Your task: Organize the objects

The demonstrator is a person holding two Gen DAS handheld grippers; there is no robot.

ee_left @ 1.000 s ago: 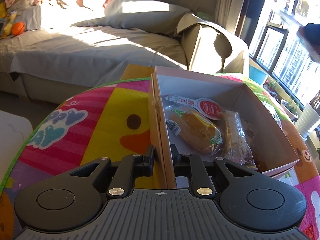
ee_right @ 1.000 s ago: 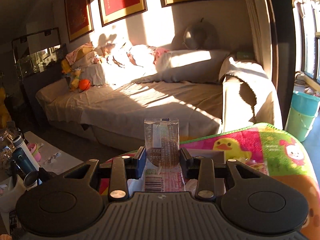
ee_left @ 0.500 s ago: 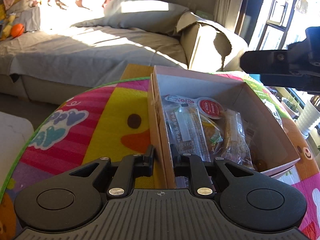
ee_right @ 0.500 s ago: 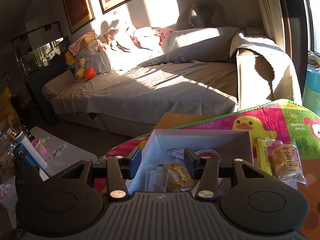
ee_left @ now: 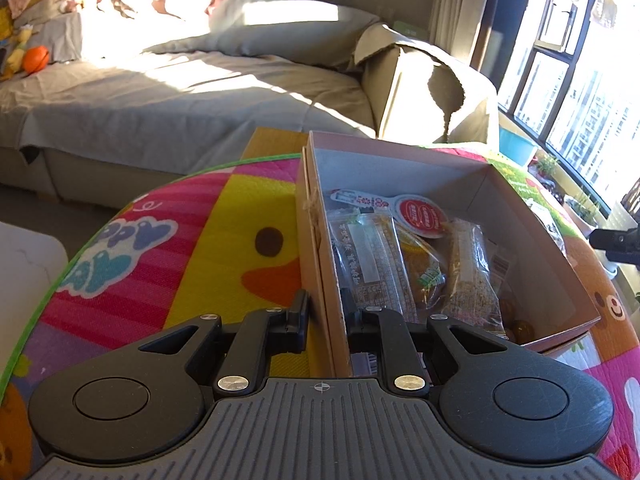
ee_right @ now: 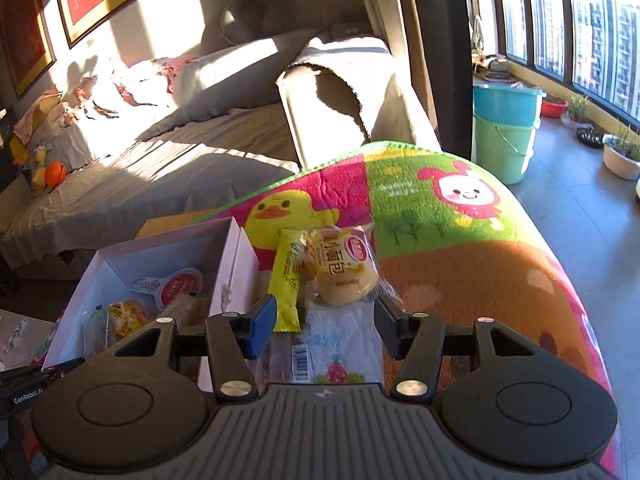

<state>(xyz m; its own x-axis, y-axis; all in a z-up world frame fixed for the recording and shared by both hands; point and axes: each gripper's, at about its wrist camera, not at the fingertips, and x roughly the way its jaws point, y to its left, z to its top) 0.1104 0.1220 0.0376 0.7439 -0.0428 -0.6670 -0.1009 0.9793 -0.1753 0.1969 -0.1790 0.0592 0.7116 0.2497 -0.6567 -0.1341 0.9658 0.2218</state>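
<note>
A pink cardboard box (ee_left: pixel 552 264) sits on a colourful play mat and holds several wrapped snacks, among them a clear flat packet (ee_left: pixel 372 256) and a red-lidded cup (ee_left: pixel 420 212). My left gripper (ee_left: pixel 326 316) is shut on the box's near left wall (ee_left: pixel 320 264). The box also shows in the right wrist view (ee_right: pixel 236 256). My right gripper (ee_right: pixel 324 316) is open and empty above loose snacks beside the box: a yellow bar (ee_right: pixel 286 280), a bagged bun (ee_right: pixel 344 272) and a white tissue pack (ee_right: pixel 344 348).
The play mat (ee_right: pixel 460 240) covers a rounded table. A grey sofa (ee_left: pixel 180 96) stands behind it. Blue and green buckets (ee_right: pixel 506 132) and plant pots stand by the window on the right. A white low table (ee_left: pixel 24 272) is at the left.
My right gripper let go of the clear packet, which now lies in the box. It opened, then swung right and down over the loose snacks. The left gripper has not moved.
</note>
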